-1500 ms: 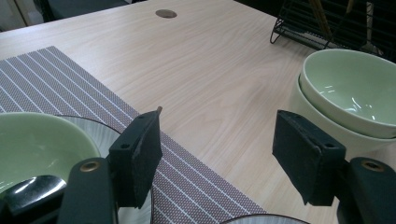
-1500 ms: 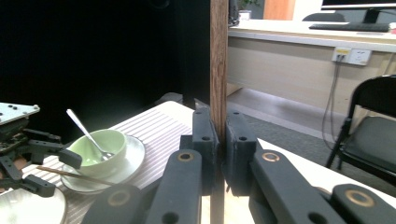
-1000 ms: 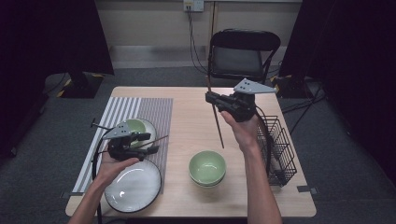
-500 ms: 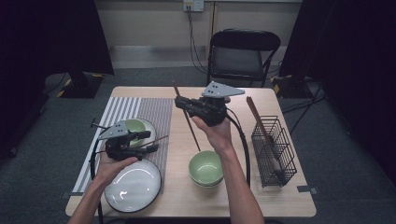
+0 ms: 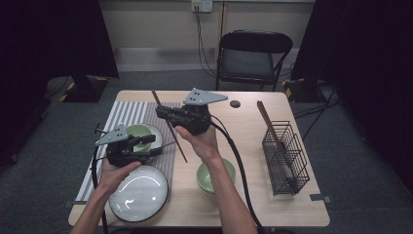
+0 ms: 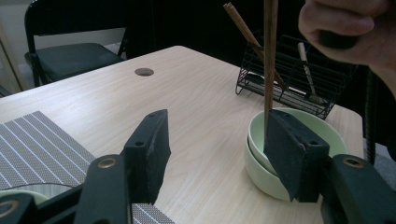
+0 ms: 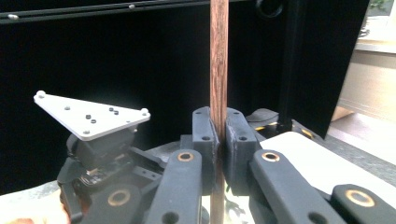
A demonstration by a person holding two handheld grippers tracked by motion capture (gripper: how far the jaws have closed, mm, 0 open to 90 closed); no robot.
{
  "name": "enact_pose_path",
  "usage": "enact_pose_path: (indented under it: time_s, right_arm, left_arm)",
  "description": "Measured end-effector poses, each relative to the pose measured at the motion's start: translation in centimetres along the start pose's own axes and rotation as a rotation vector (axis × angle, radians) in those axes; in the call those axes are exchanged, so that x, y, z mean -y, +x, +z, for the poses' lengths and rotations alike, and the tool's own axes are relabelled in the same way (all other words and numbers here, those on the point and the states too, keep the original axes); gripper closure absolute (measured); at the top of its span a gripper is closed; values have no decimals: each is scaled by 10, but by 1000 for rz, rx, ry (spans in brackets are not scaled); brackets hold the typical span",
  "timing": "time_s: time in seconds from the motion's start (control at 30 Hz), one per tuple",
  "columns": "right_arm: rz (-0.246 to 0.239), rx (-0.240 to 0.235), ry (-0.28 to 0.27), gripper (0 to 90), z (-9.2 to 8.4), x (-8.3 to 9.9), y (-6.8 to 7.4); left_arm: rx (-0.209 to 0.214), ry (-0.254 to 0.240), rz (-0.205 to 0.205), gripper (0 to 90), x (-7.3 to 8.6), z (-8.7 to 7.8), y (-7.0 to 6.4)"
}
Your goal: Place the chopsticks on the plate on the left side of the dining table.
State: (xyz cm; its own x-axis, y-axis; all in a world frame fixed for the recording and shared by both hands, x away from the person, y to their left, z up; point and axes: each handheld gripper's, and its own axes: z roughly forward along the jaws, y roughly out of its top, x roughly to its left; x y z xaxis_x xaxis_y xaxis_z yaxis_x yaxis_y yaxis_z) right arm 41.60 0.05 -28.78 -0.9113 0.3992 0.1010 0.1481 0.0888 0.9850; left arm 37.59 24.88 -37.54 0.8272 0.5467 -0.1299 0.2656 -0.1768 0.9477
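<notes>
Your right gripper (image 5: 165, 113) holds one brown chopstick (image 5: 168, 124); in the right gripper view its jaws are clenched on the chopstick (image 7: 218, 70), which runs straight up between the two pads. In the high view the chopstick slants above the desk (image 5: 243, 117), its upper end toward 11 o'clock over the striped placemat (image 5: 127, 113) and its lower end toward 5 o'clock at the placemat's right edge.

Your left gripper (image 5: 146, 144) sits at 8 o'clock from the right gripper, over the small green dish (image 5: 139, 131) on the placemat. Its jaws stand released and have just been closing; in the left gripper view nothing is between them, and bare desk (image 6: 196, 98) shows through the gap. In that view the chopstick (image 6: 270, 60) hangs in front of the stacked green bowls (image 6: 261, 154).

The white plate (image 5: 139, 195) lies at 6 o'clock from the left gripper. The stacked green bowls (image 5: 221, 181) sit at 3 o'clock from the plate. The wire rack (image 5: 285, 156) stands at the desk's 3 o'clock side, with a second chopstick (image 5: 270, 124) leaning out of it.
</notes>
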Motion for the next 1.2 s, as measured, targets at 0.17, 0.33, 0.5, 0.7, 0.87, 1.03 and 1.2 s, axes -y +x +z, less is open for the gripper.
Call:
enact_pose_path:
  time_s: [0.17,0.33,0.5,0.7,0.87,1.03,1.2]
  right_arm:
    - [10,-36,4,853,17,3,8]
    - [3,-69,29,853,33,11,18]
    - [11,-79,41,852,39,17,24]
    - [31,-71,30,852,33,18,20]
    - [48,-72,15,852,25,19,15]
    - [53,-78,5,852,27,19,17]
    - [47,-86,6,852,31,20,18]
  left_arm:
    - [31,-16,-13,431,-1,-1,0]
    - [48,-40,-18,519,-3,-3,-2]
    - [42,-31,-19,601,-1,-1,-2]
    - [38,-35,-12,671,0,-3,2]
    - [60,-45,-14,730,1,-3,2]
    - [85,-44,0,781,-2,1,-3]
    - [92,-54,-30,841,-3,-1,0]
